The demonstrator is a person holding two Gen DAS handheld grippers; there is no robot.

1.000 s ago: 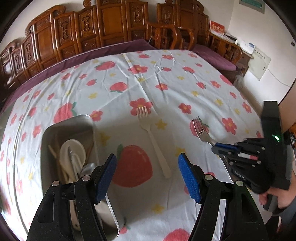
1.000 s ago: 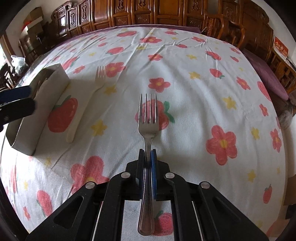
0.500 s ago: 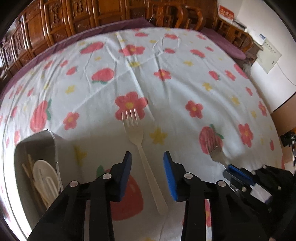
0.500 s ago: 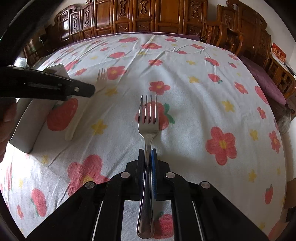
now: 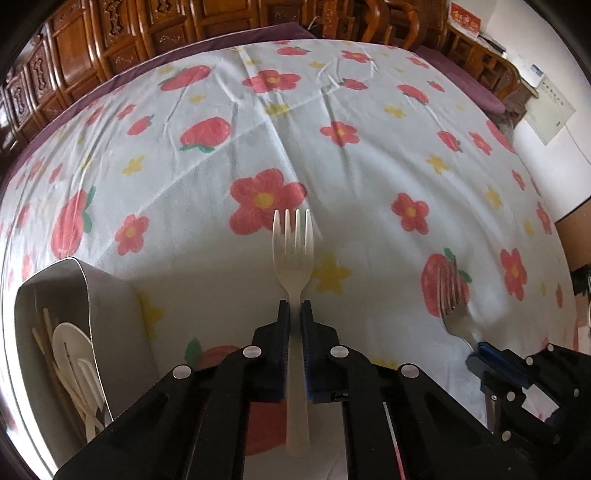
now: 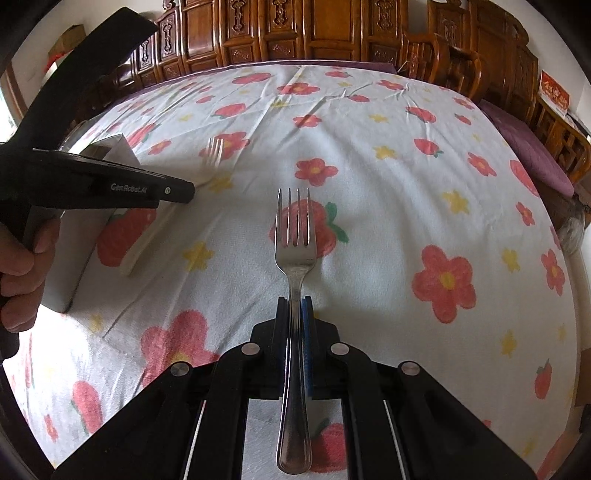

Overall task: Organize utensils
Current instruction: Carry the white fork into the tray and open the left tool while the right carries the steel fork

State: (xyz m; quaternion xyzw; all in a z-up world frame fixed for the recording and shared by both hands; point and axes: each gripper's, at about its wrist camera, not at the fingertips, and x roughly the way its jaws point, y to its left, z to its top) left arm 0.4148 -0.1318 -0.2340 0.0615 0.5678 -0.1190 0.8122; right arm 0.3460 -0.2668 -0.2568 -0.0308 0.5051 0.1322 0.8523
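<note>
My left gripper point(image 5: 294, 308) is shut on the neck of a white plastic fork point(image 5: 293, 243), tines pointing away, handle running back between the fingers. My right gripper point(image 6: 294, 304) is shut on a metal fork point(image 6: 294, 236), held the same way above the tablecloth. The metal fork point(image 5: 451, 295) and right gripper point(image 5: 480, 354) show at the lower right of the left wrist view. The left gripper point(image 6: 184, 192) and the blurred white fork point(image 6: 214, 151) show at the left of the right wrist view.
A metal utensil box point(image 5: 107, 295) stands at the lower left, holding a white spoon point(image 5: 70, 343) and wooden chopsticks point(image 5: 44, 332). A flower-and-strawberry tablecloth point(image 5: 332, 147) covers the table. Carved wooden chairs point(image 6: 295, 29) line the far side.
My left gripper moved forward over the white fork and closed on its neck. The right gripper kept its hold on the metal fork and barely moved.
</note>
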